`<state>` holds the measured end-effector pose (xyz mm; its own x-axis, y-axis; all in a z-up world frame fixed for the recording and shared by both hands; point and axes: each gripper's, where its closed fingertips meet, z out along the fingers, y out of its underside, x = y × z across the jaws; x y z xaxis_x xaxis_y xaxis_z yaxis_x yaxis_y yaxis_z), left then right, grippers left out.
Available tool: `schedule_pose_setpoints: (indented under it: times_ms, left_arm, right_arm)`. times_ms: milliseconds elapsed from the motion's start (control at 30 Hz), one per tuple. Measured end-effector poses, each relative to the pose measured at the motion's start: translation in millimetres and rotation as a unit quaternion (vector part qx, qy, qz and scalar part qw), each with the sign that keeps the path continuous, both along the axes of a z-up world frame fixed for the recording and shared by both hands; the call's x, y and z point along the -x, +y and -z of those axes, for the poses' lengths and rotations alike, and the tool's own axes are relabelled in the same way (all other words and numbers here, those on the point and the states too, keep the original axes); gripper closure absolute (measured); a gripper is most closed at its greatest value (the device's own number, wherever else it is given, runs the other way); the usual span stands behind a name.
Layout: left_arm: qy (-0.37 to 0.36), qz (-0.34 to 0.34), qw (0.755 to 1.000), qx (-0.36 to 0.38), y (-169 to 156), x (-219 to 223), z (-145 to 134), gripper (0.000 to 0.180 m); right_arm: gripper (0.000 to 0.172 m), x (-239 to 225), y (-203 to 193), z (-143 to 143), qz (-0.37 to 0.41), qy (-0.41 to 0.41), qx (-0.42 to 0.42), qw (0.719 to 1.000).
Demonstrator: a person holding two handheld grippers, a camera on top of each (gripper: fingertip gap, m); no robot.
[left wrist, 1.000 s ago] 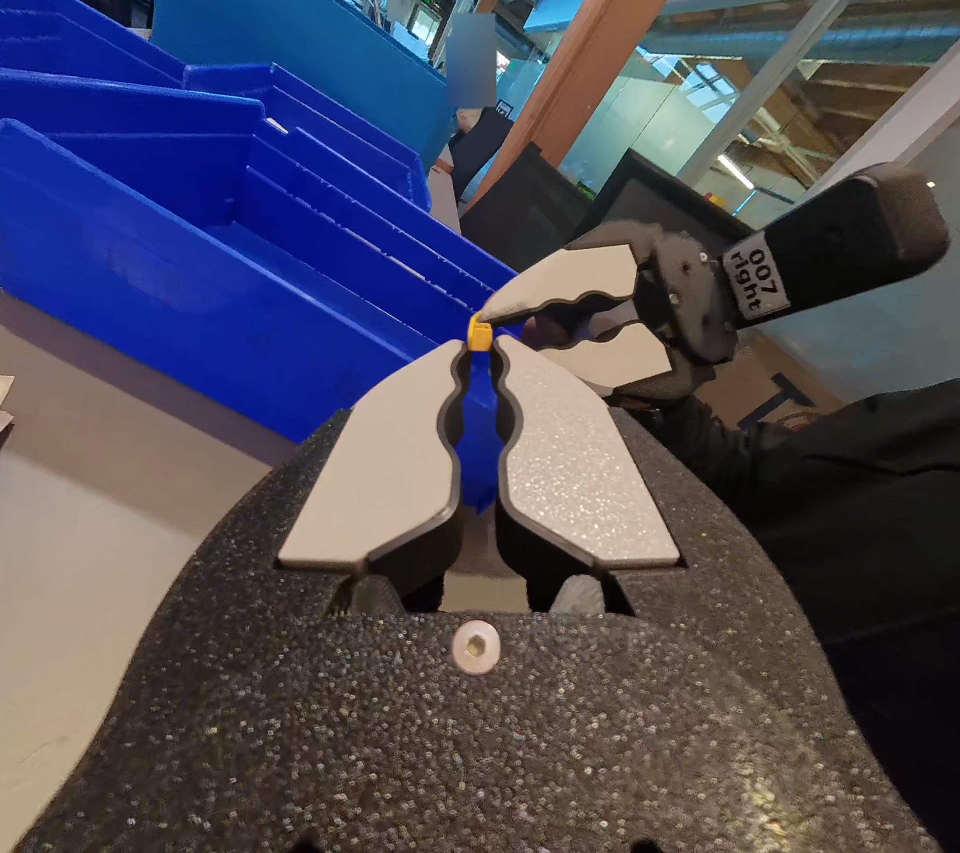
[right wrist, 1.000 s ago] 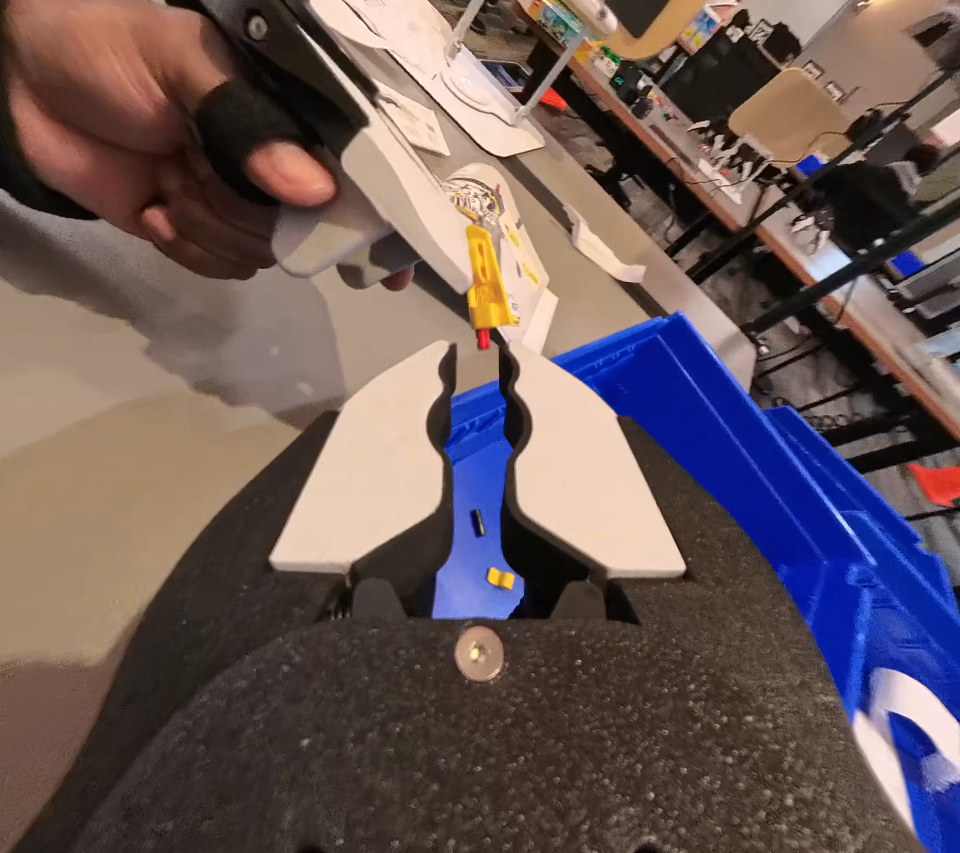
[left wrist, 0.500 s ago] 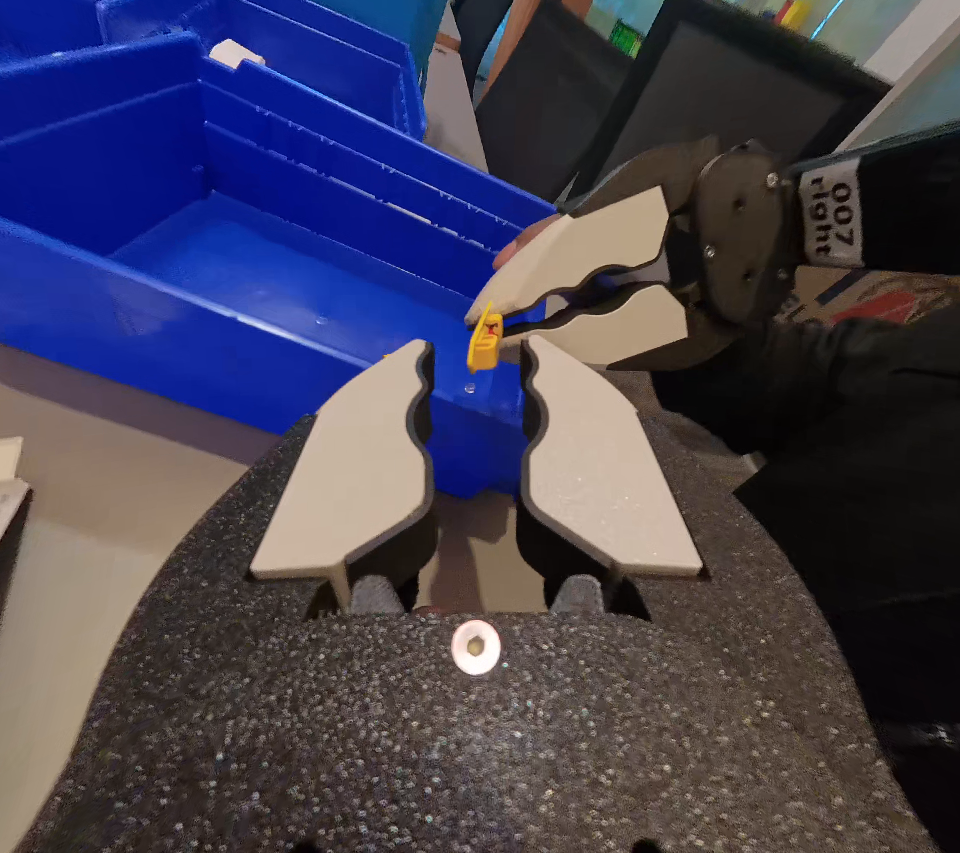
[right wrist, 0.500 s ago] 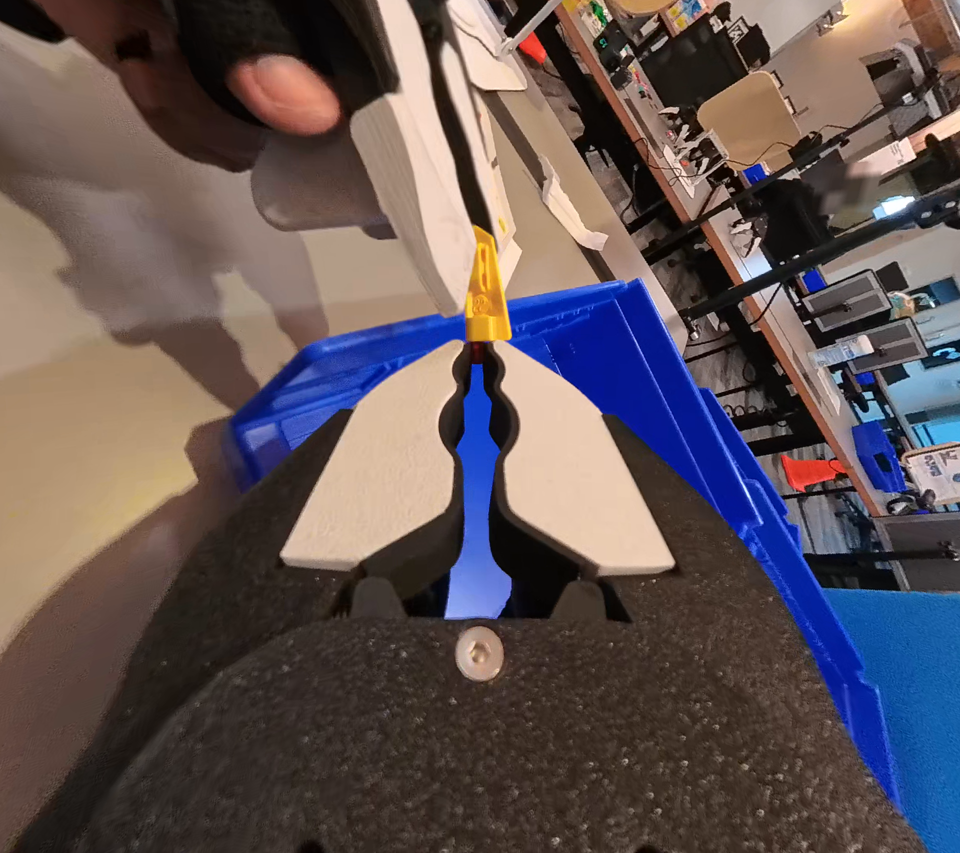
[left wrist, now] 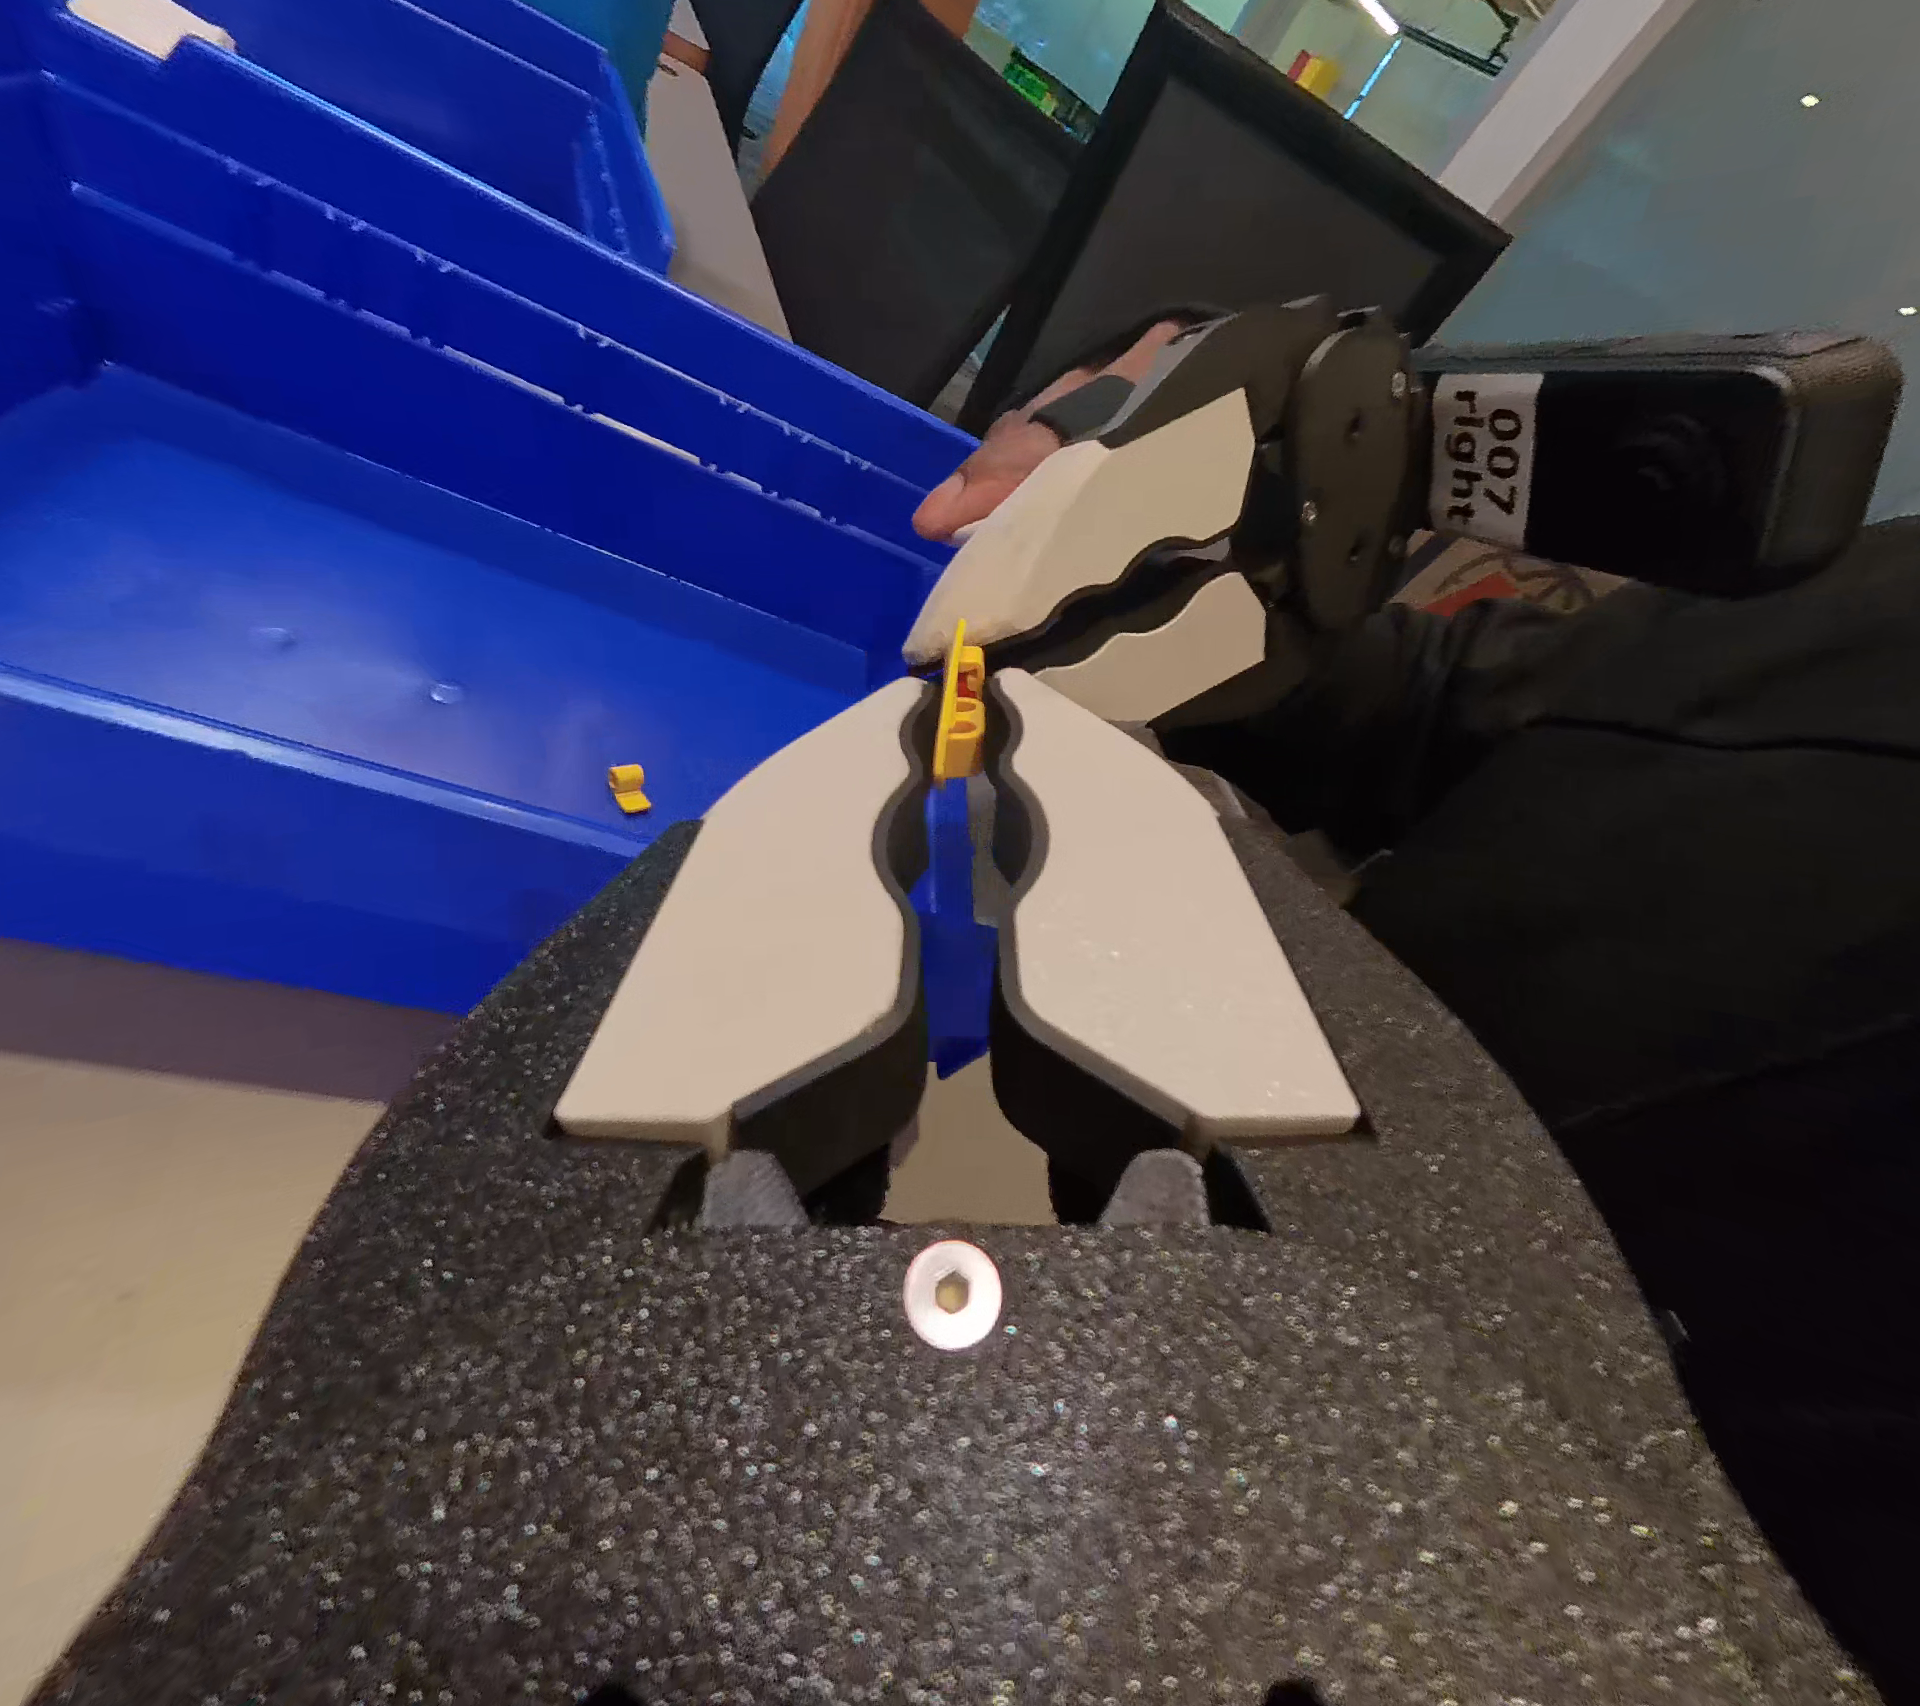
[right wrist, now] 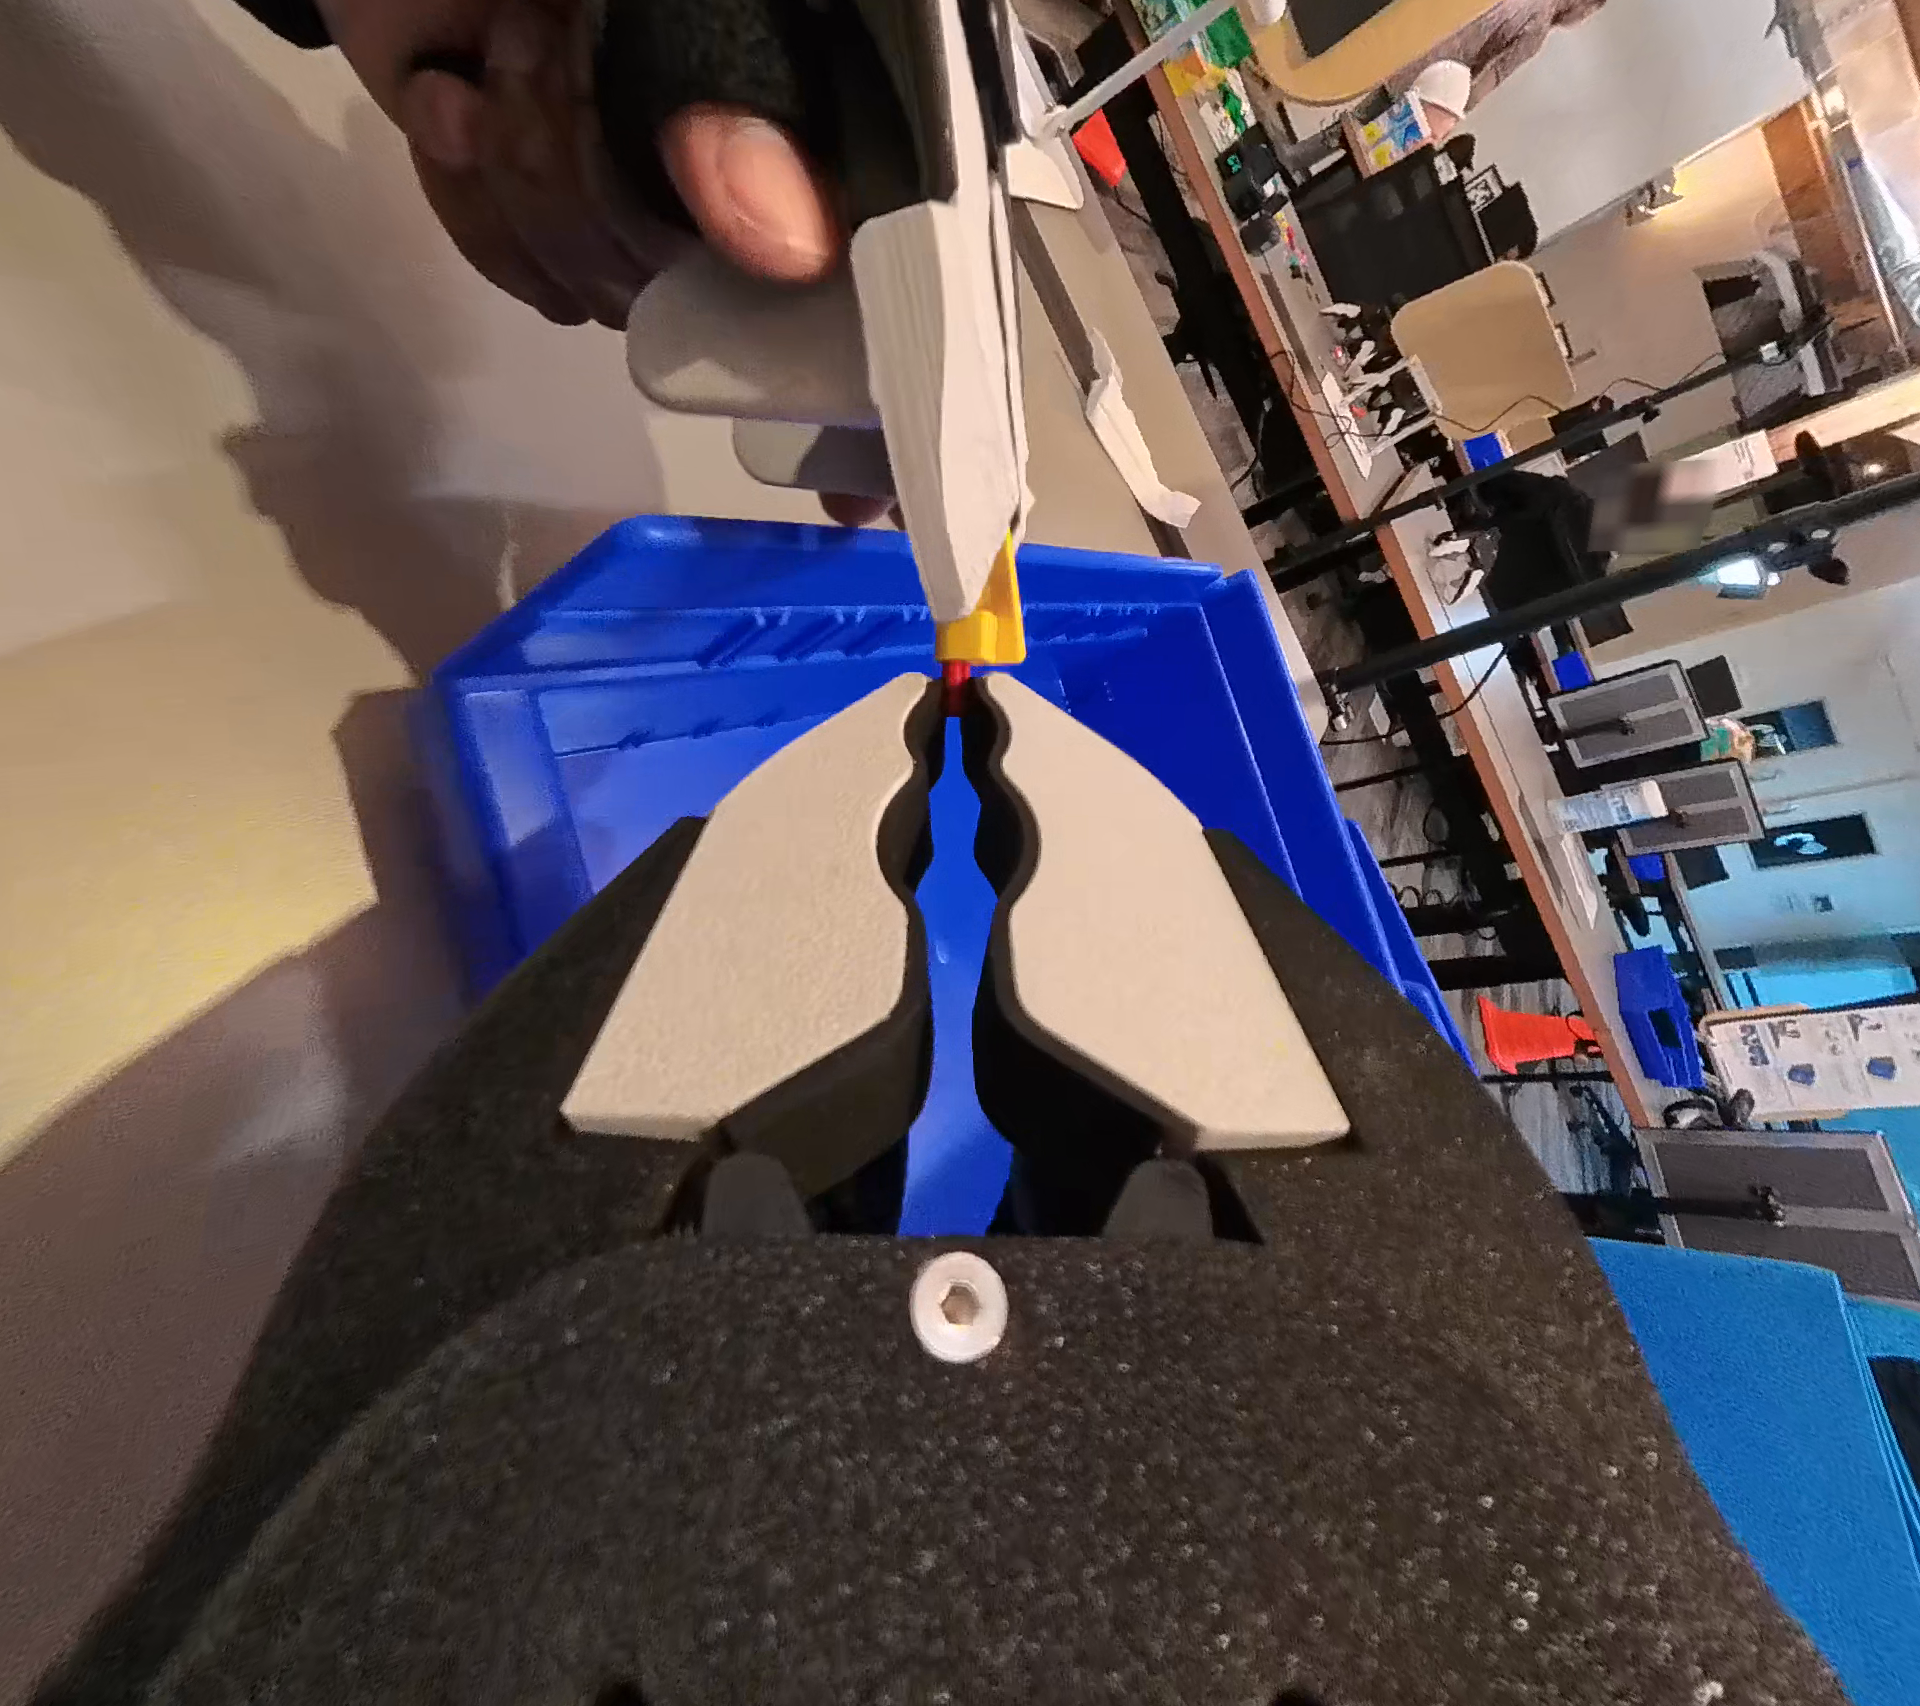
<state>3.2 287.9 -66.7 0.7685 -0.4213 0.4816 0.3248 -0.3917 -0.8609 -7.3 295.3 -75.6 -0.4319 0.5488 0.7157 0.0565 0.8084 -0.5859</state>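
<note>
Between our left gripper's (left wrist: 961,726) narrow jaws we pinch a yellow clip (left wrist: 958,721). Our right gripper (right wrist: 958,700) nips its red pin (right wrist: 954,688). Below both sits a blue bin (left wrist: 312,596).

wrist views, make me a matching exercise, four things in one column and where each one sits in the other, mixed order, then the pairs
Things
1. large yellow clip piece
2. thin red pin
3. small yellow piece
4. white block

Places
A. lying loose on the floor of the near blue bin
B. in a farther blue bin
C. between the fingertips of the left gripper
D. pinched at the tips of the right gripper, just under the yellow clip piece

Pairs: 1-C, 2-D, 3-A, 4-B
</note>
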Motion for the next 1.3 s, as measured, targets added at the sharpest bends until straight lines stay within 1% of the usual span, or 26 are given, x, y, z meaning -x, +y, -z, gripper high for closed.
schedule_pose_setpoints:
  times_ms: [33, 67, 100, 133, 167, 233, 333, 400, 533, 600, 667, 733, 833, 967, 1033, 1100, 1167, 1233, 1300]
  left_arm:
    - [-0.006, 0.0, 1.0, 0.0, -1, 2, -1, 0.171]
    - [-0.015, -0.027, 1.0, -0.006, -3, 15, -5, 0.172]
    - [-0.032, -0.047, 0.998, -0.012, -8, 34, -11, 0.172]
    - [-0.039, -0.064, 0.997, -0.021, -14, 49, -17, 0.172]
    - [-0.026, -0.073, 0.997, -0.019, -15, 56, -19, 0.172]
    - [0.023, -0.057, 0.998, 0.008, -6, 45, -13, 0.172]
    - [0.098, -0.045, 0.993, 0.049, 13, 27, 0, 0.172]
    - [0.126, -0.051, 0.989, 0.057, 21, 23, 2, 0.163]
    - [0.116, -0.062, 0.99, 0.054, 24, 23, 1, 0.148]
    - [0.105, -0.074, 0.991, 0.036, 17, 25, -7, 0.148]
    - [0.105, -0.087, 0.991, 0.013, 3, 28, -18, 0.147]
    - [0.119, -0.112, 0.987, -0.014, -19, 34, -29, 0.145]
    - [0.155, -0.157, 0.975, -0.038, -64, 48, -44, 0.143]
    - [0.258, -0.241, 0.935, -0.027, -146, 77, -49, 0.145]
    - [0.292, -0.277, 0.915, 0.007, -194, 91, -41, 0.144]
    - [0.312, -0.309, 0.896, 0.06, -244, 105, -24, 0.143]
    - [0.315, -0.339, 0.88, 0.104, -290, 115, -5, 0.14]
    - [0.296, -0.359, 0.875, 0.135, -328, 117, 14, 0.139]
    - [0.276, -0.373, 0.874, 0.147, -354, 112, 29, 0.139]
  right_arm:
    - [0.168, -1, 7, 0, 0.014, 0.004, -0.008, 1.0]
    - [0.168, -3, 22, 0, 0.042, 0.011, -0.026, 0.999]
    - [0.168, -7, 37, -1, 0.061, 0.016, -0.023, 0.998]
    - [0.168, -11, 45, -2, 0.071, 0.013, 0.0, 0.997]
    - [0.168, -13, 51, -3, 0.087, 0.013, 0.003, 0.996]
    - [0.168, -9, 53, 4, 0.107, -0.008, -0.011, 0.994]
    - [0.167, -2, 50, 19, 0.116, -0.041, -0.007, 0.992]
    - [0.166, -3, 52, 19, 0.119, -0.044, 0.0, 0.992]
    - [0.157, -9, 52, 19, 0.12, -0.06, 0.029, 0.99]
    - [0.153, -13, 48, 19, 0.116, -0.069, 0.042, 0.99]
    - [0.151, -16, 43, 17, 0.11, -0.071, 0.052, 0.99]
    - [0.151, -18, 34, 12, 0.102, -0.072, 0.067, 0.99]
    - [0.151, -21, 11, 2, 0.073, -0.077, 0.096, 0.99]
    - [0.153, -25, -37, -12, 0.014, -0.089, 0.117, 0.989]
    - [0.153, -26, -66, -15, -0.024, -0.101, 0.128, 0.986]
    - [0.154, -25, -95, -13, -0.057, -0.118, 0.134, 0.982]
    - [0.155, -21, -125, -9, -0.088, -0.135, 0.139, 0.977]
    - [0.155, -16, -155, -2, -0.115, -0.153, 0.141, 0.971]
    - [0.155, -10, -185, 8, -0.139, -0.169, 0.14, 0.966]
